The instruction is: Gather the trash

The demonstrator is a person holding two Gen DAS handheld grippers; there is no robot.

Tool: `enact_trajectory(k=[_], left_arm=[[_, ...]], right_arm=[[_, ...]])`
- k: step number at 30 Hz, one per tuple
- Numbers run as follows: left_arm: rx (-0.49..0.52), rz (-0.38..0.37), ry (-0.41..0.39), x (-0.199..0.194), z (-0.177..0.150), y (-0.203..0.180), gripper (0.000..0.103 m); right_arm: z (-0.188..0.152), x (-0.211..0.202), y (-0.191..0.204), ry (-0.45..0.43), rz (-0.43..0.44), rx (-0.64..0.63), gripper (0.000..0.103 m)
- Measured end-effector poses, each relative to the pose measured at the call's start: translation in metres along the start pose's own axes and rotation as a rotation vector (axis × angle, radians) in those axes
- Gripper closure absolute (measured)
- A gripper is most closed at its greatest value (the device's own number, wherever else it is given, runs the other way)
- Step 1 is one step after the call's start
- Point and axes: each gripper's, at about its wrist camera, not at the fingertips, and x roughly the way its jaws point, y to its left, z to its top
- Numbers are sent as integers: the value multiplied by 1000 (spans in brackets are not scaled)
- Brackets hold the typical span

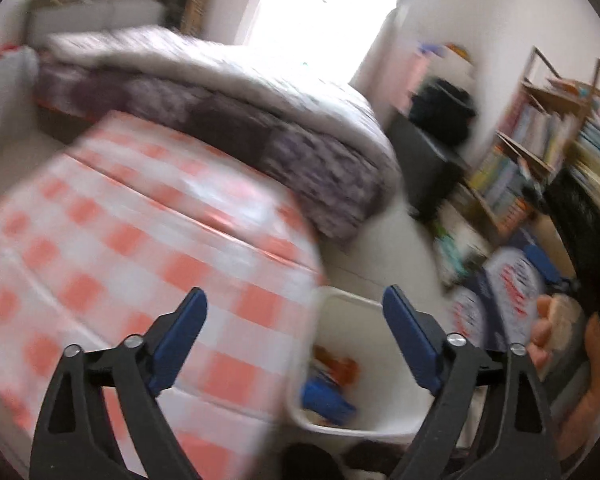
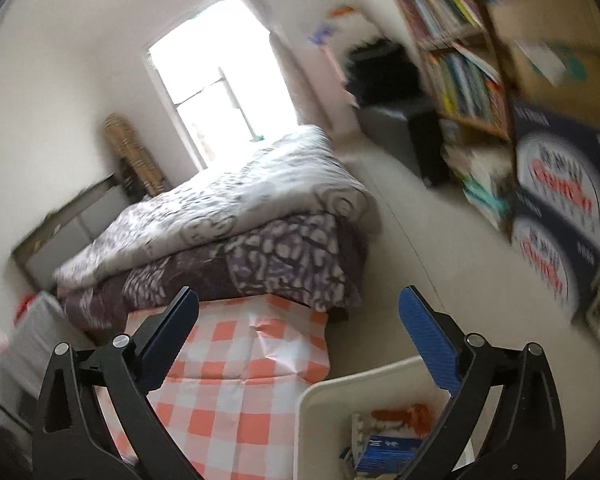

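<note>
A white bin (image 1: 380, 384) stands on the floor beside the checked table, low and right of centre in the left wrist view. Inside it lie a blue box (image 1: 326, 396) and an orange wrapper (image 1: 342, 366). My left gripper (image 1: 295, 291) is open above the table's edge and the bin, with nothing between its fingers. In the right wrist view the bin (image 2: 320, 392) is at the bottom right, holding the blue box (image 2: 388, 450) and the orange wrapper (image 2: 404, 418). My right gripper (image 2: 299, 291) is also open and empty, up over the table and bin.
A table with a red-and-white checked cloth (image 1: 120, 260) (image 2: 240, 380) abuts a bed with a grey quilt (image 1: 260, 112) (image 2: 240, 208). A bookshelf (image 1: 540, 152) (image 2: 460, 60) and blue printed cartons (image 1: 508, 292) (image 2: 556, 208) line the right wall. A hand (image 1: 592, 360) shows at the right edge.
</note>
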Motion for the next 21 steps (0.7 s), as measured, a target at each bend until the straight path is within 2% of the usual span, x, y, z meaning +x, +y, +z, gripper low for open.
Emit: enact_trajectory(k=[2, 6, 8, 9, 11, 15, 21], left_arm=[[-8, 111, -77, -22, 5, 16, 7], [15, 275, -219, -60, 10, 36, 7], [36, 364, -292, -76, 9, 46, 7], [50, 440, -334, -86, 7, 50, 7], [54, 519, -323, -94, 6, 59, 7], [35, 594, -310, -106, 6, 81, 7], [-88, 578, -283, -112, 5, 119, 7]], right_arm=[[-11, -5, 29, -16, 25, -88, 7], [-33, -18, 77, -40, 58, -202, 7], [-47, -23, 100, -24, 111, -241, 7], [-53, -26, 110, -15, 136, -261, 7], [-61, -29, 125, -12, 159, -293, 7], [-82, -36, 153, -12, 202, -358, 7], [-103, -41, 180, 7, 253, -414, 7]])
